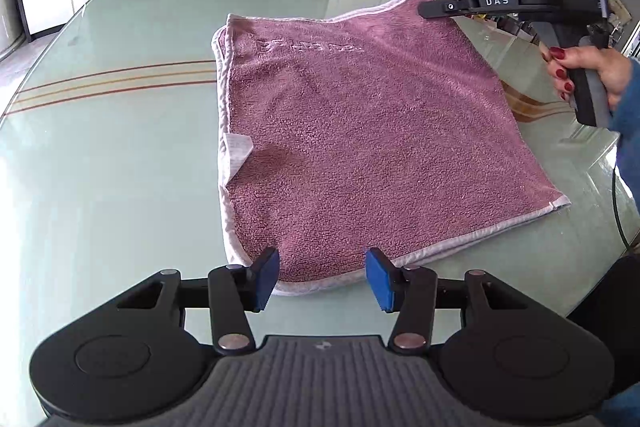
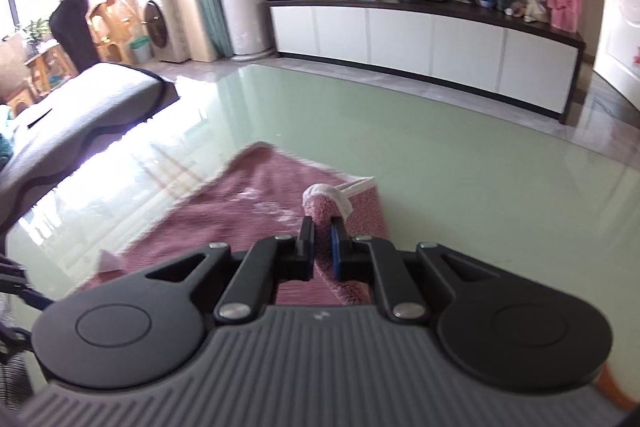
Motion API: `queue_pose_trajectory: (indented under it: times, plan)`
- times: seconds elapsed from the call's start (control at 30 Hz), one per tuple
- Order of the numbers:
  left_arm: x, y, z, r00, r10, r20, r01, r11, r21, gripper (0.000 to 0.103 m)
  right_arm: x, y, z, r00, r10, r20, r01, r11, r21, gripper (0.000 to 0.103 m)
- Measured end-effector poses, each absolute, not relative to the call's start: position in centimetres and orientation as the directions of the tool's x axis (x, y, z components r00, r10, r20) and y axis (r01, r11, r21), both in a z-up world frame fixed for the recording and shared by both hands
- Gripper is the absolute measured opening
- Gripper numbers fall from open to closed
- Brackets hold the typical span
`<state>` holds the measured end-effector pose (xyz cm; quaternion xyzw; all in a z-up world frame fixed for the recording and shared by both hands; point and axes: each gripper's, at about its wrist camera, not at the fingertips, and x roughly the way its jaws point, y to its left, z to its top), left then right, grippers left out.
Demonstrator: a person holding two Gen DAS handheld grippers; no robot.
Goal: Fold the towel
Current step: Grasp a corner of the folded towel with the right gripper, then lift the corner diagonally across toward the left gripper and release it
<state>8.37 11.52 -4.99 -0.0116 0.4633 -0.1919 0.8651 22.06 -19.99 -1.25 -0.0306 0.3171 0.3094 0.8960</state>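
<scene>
Left gripper (image 1: 322,277), blue pads apart, hovers at the near hem of one pink towel (image 1: 360,131) lying doubled on the glass table (image 1: 112,155). Right gripper (image 2: 322,247) is clamped on the towel's far corner, lifted off the table. One white tag (image 1: 238,149) shows at the left edge.

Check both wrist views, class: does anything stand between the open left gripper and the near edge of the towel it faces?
Nothing visible does. The left gripper is open, its jaws either side of the towel hem, with only bare glass table nearby. The right gripper is shut on a far corner.
</scene>
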Motion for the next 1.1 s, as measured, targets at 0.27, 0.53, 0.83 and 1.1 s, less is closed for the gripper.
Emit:
queue_pose_trajectory:
  times: [0.27, 0.53, 0.83, 1.1]
  plan:
    - [8.0, 12.2, -5.7, 0.503, -0.382, -0.776, 0.332, 0.914, -0.234, 0.054, 16.0, -13.1, -1.4, 0.476, 0.649, -0.594, -0.716, 0.678, 0.167, 0.008]
    - [8.0, 12.4, -6.0, 0.503, -0.404, -0.764, 0.364, 0.901, -0.237, 0.055, 13.0, -8.6, -3.1, 0.354, 0.686, -0.636, -0.783, 0.589, 0.2, 0.008]
    - [7.9, 12.4, -6.2, 0.507, -0.424, -0.751, 0.373, 0.893, -0.252, 0.056, 12.3, -7.4, -4.5, 0.301, 0.668, -0.68, -0.79, 0.574, 0.215, 0.008]
    - [8.0, 11.9, -6.3, 0.512, -0.423, -0.747, 0.379, 0.892, -0.246, 0.057, 11.7, -7.9, -4.4, 0.272, 0.677, -0.684, -0.797, 0.556, 0.234, 0.008]
